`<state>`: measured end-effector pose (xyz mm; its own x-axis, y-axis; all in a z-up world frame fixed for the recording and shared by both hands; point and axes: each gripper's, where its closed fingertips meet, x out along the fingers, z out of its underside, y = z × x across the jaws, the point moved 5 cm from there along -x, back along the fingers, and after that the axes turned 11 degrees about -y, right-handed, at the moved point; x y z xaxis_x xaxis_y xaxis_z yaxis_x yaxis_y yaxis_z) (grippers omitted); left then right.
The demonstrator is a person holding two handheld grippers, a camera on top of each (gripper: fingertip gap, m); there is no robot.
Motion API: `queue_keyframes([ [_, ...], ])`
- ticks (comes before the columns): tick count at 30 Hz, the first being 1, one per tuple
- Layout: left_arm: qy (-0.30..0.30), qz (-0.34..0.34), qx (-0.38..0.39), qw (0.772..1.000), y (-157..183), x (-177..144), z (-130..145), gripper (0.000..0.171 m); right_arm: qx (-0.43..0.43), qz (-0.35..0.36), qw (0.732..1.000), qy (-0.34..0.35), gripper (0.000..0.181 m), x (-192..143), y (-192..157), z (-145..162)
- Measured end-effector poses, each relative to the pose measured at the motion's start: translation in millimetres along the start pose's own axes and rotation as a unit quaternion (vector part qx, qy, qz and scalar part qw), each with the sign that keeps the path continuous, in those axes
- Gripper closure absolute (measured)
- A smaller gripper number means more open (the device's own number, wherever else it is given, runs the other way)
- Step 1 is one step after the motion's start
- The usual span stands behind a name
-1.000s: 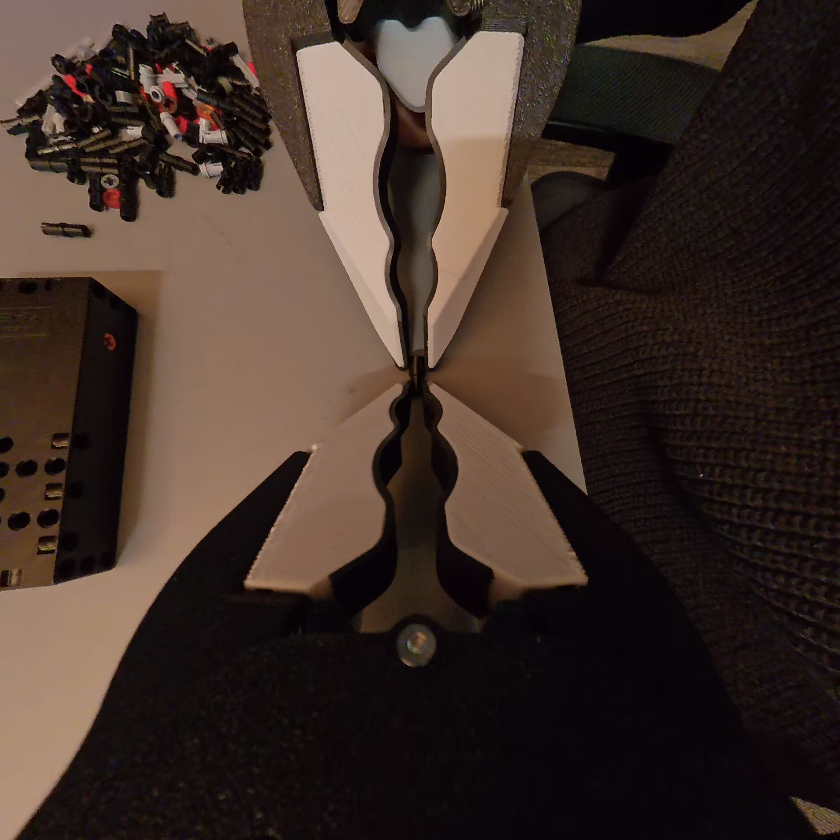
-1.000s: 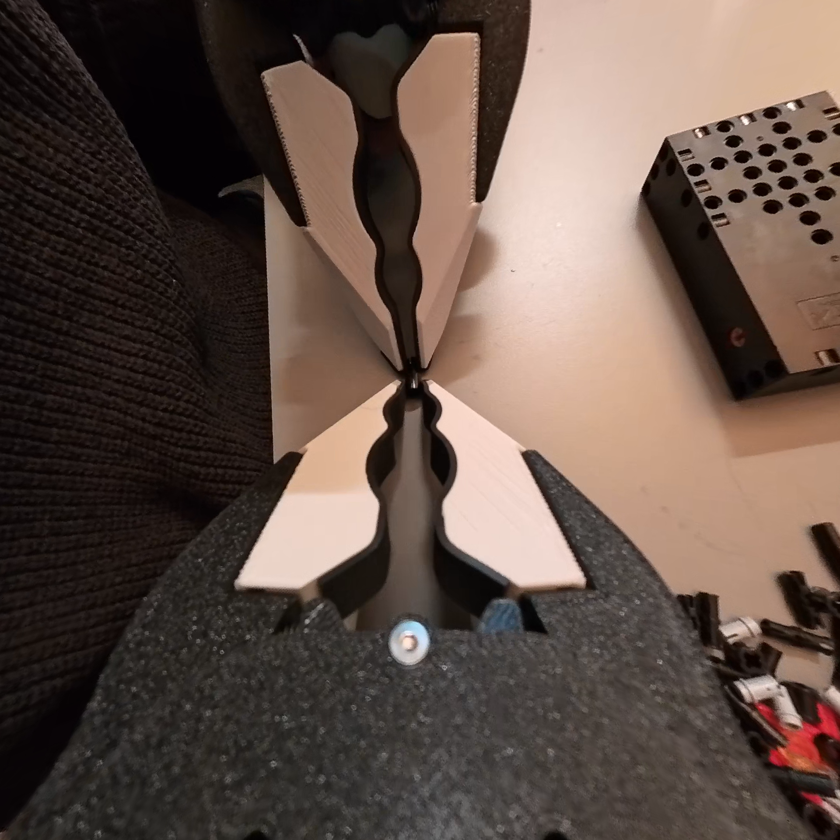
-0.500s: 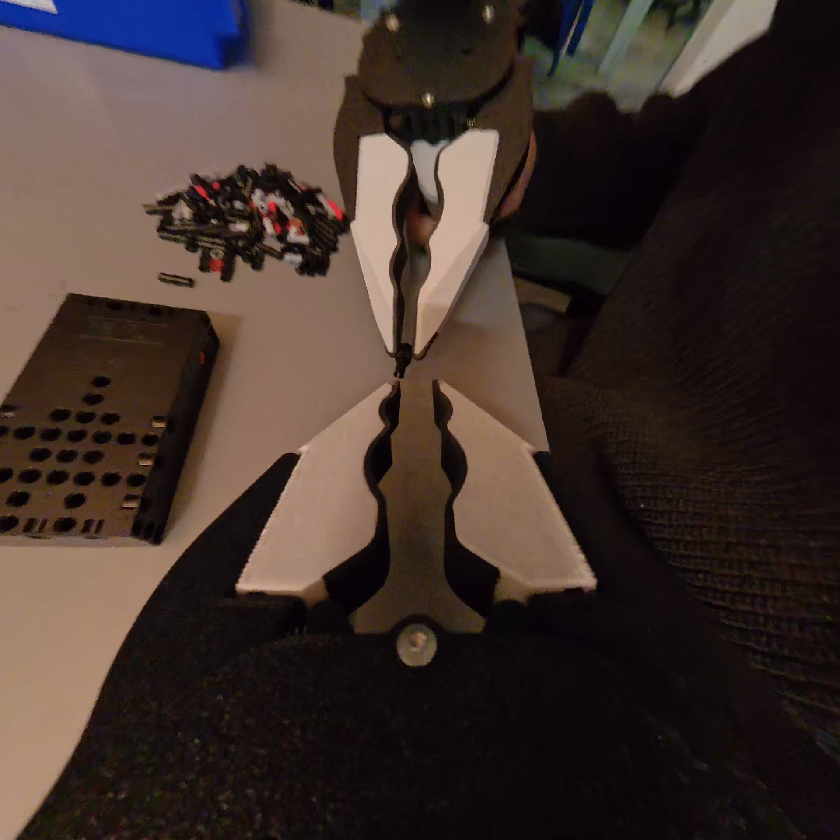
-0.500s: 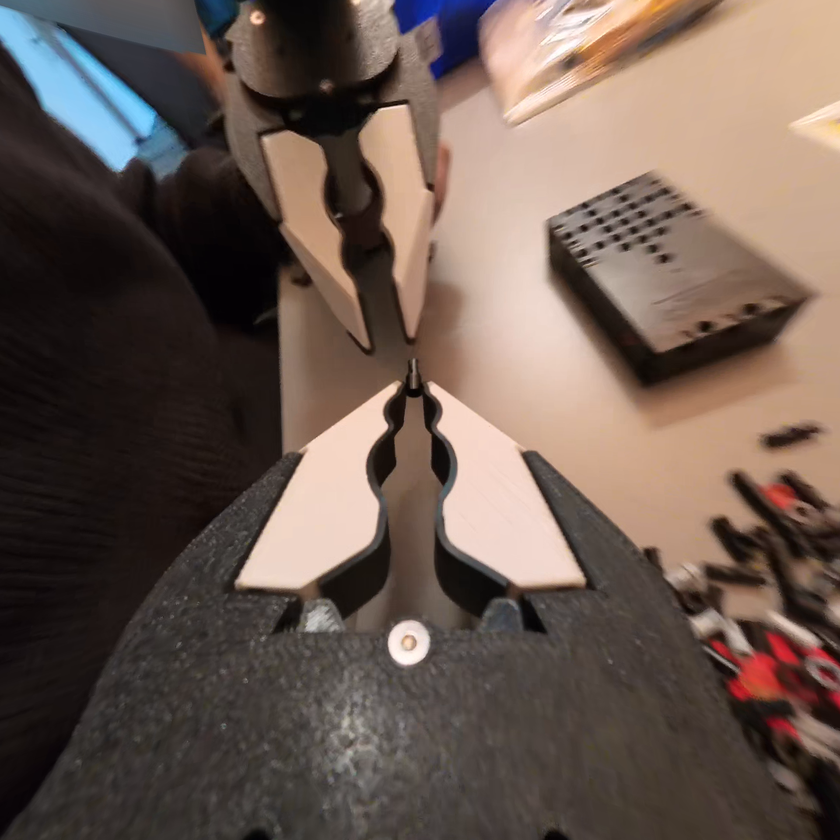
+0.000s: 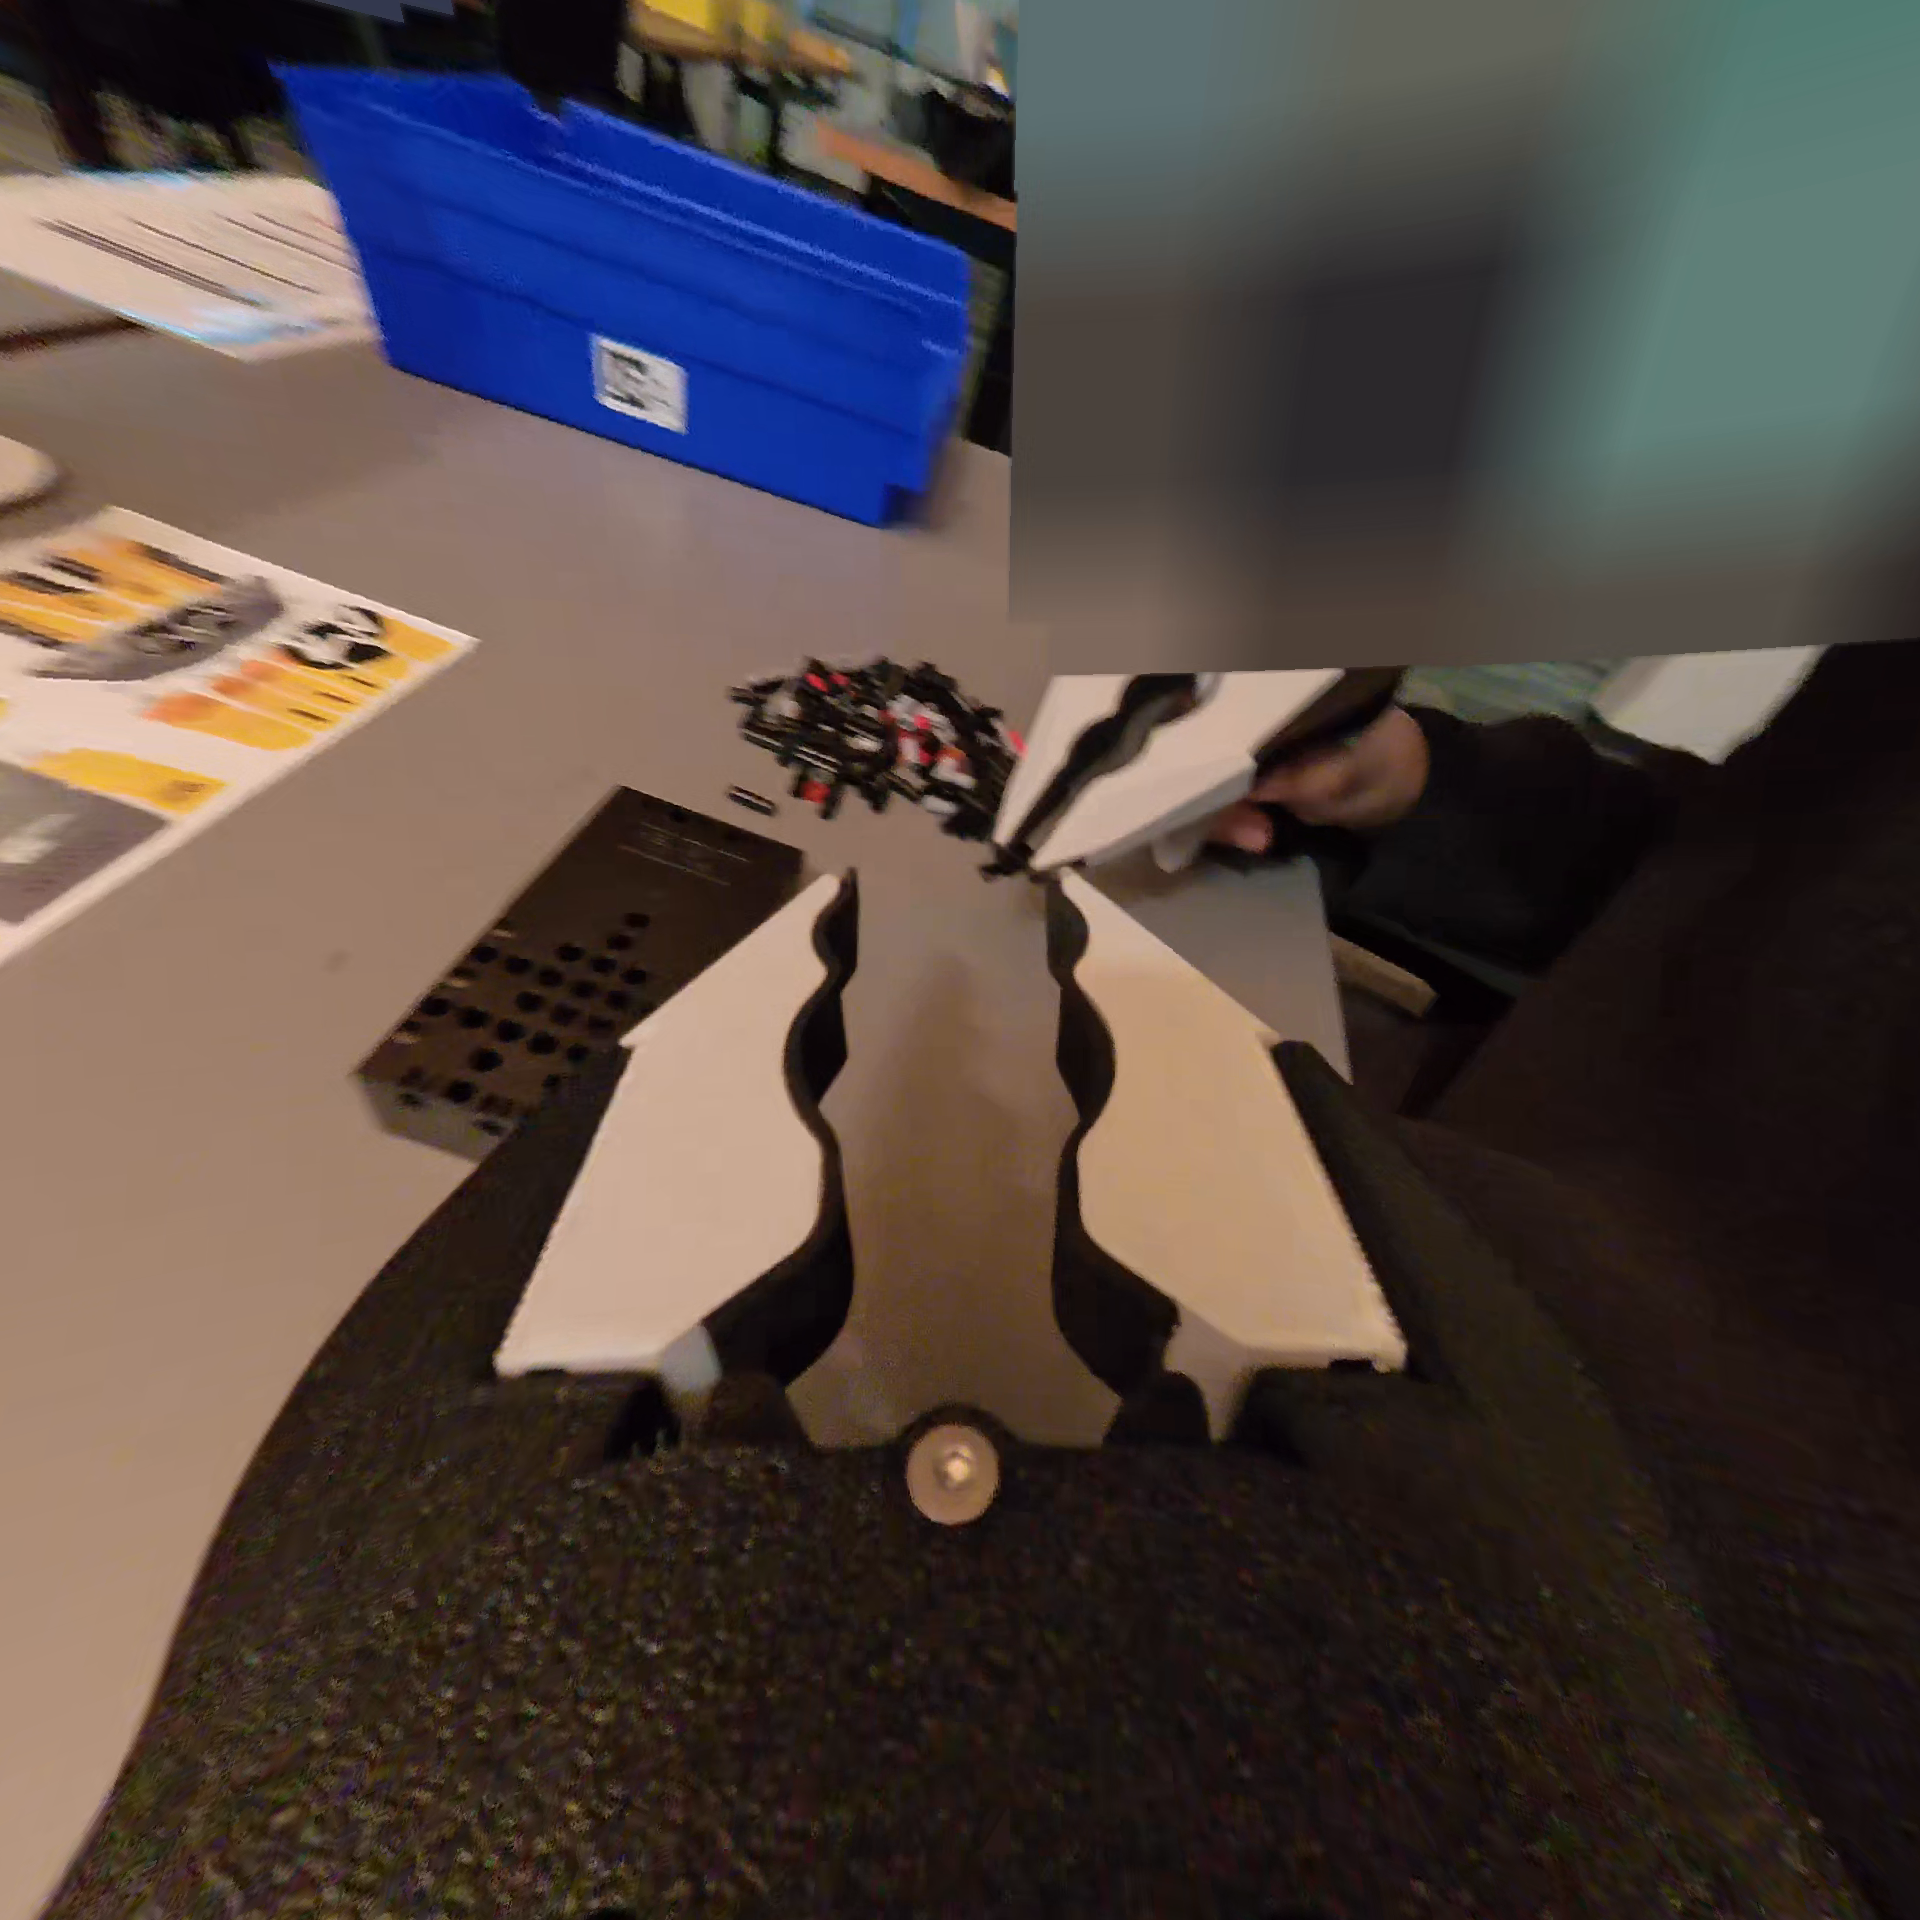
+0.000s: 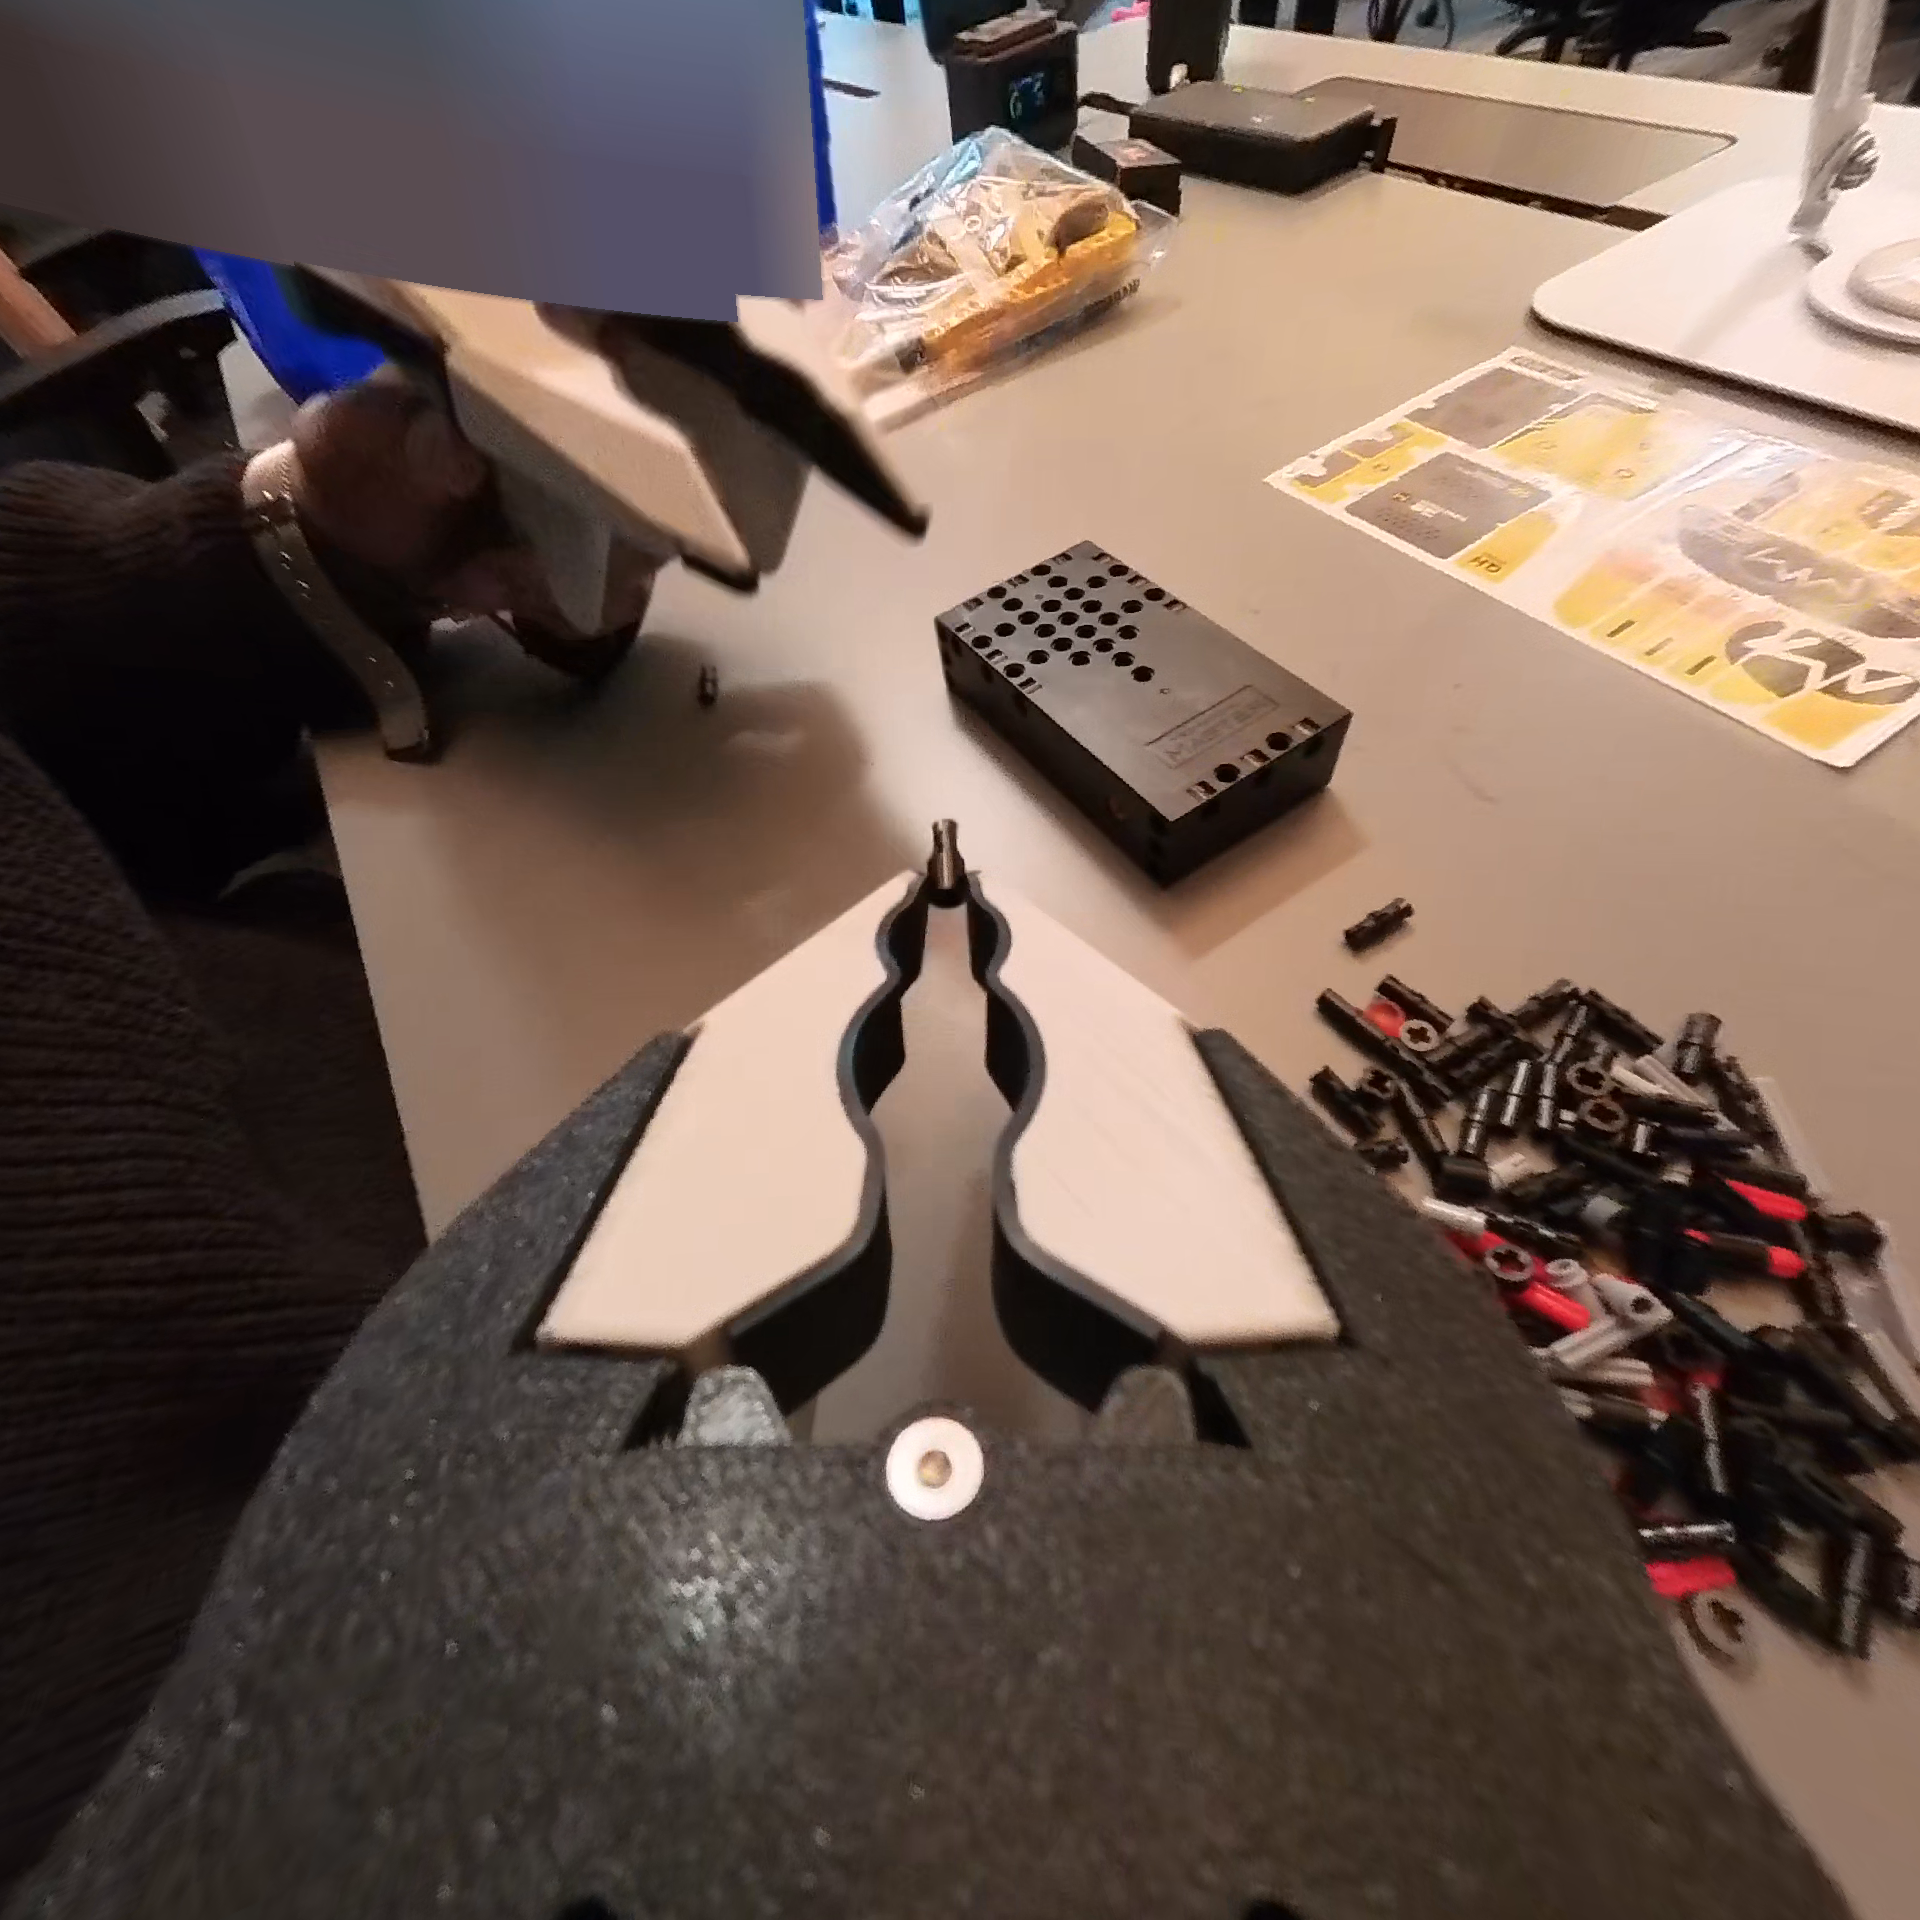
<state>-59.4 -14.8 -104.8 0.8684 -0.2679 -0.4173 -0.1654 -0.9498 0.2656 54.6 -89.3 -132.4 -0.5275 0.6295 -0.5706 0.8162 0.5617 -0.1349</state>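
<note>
Separation since a second ago: I see left gripper (image 5: 951, 881) spread empty, right gripper (image 6: 948, 891) alone pinching the black pin (image 6: 945, 857).

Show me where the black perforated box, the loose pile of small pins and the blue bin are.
black perforated box (image 6: 1143, 707), right wrist view, top face.
pile of small pins (image 6: 1621, 1226), right wrist view, middle.
blue bin (image 5: 665, 312), left wrist view, front wall.

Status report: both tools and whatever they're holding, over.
Left tool open, empty. Right tool shut on small black pin. Black perforated box ahead, pile of pins right.
</note>
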Motion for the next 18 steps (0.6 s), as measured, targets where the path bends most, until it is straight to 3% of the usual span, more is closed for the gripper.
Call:
queue_keyframes([
  [4, 0.046, -0.073, 0.007, 0.996, -15, -16, -15, 0.104, -0.019, 0.017, 1.0, -0.01, 0.174, 3, -2, 0],
  [7, 0.03, -0.112, 0.016, 0.993, -30, -18, -24, 0.09, -0.022, 0.025, 0.999, -0.008, 0.174, 3, -1, -1],
  [12, -0.077, -0.164, 0.045, 0.982, -59, 1, -20, 0.086, -0.012, 0.047, 0.999, 0.01, 0.174, -1, 4, -3],
  [18, -0.089, -0.146, 0.017, 0.985, -73, 3, -10, 0.086, -0.006, 0.085, 0.996, 0.028, 0.174, -5, 9, -4],
])
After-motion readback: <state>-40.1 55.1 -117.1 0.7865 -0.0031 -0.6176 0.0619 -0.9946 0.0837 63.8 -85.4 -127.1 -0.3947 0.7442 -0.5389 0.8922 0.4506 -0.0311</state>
